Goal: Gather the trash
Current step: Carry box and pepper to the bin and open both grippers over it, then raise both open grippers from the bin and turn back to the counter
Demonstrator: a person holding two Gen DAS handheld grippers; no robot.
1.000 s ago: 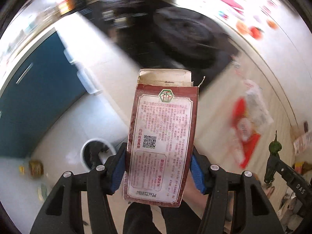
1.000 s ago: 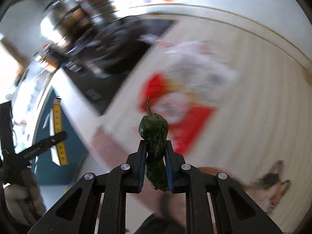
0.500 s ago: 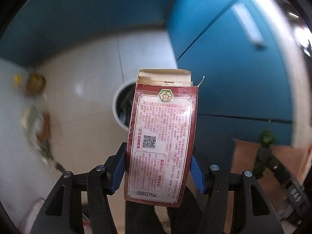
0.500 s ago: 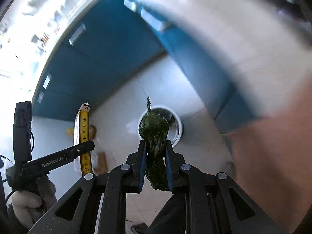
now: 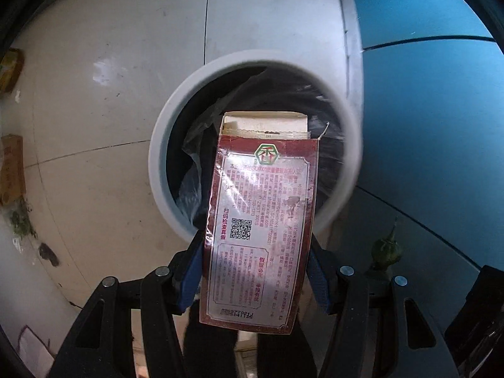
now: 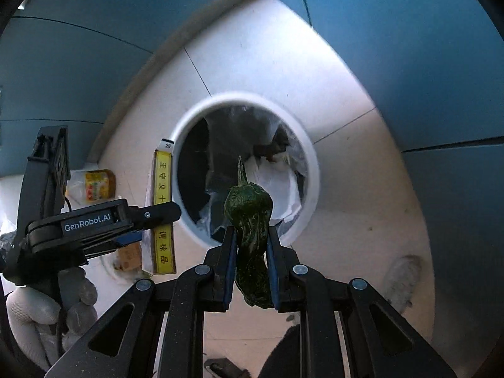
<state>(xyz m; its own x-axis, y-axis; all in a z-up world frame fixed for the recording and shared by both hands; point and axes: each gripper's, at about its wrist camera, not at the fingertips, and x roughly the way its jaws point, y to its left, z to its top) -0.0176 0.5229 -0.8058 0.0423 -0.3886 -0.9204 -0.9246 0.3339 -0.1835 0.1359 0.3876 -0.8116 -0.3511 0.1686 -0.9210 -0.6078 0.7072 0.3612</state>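
Note:
My left gripper (image 5: pixel 255 271) is shut on a dark red carton (image 5: pixel 261 226) with a torn-open top, held upright over the white round trash bin (image 5: pixel 163 145), which is lined with a black bag. My right gripper (image 6: pixel 251 252) is shut on a wrinkled dark green pepper (image 6: pixel 250 220), held above the same bin (image 6: pixel 310 170). The left gripper with the carton's yellow side (image 6: pixel 163 208) shows at the left of the right wrist view. The pepper (image 5: pixel 386 249) shows at the lower right of the left wrist view.
The bin stands on a white tiled floor beside blue cabinets (image 5: pixel 434 94). Crumpled white paper (image 6: pixel 277 189) lies in the bin. A yellow packet (image 6: pixel 97 186), a brown box (image 5: pixel 11 170) and green scraps (image 5: pixel 20 220) lie on the floor to the left.
Both grippers have swung from the wooden tabletop down towards the floor and closed in on the bin, which now fills the middle of both views. Both grips are unchanged.

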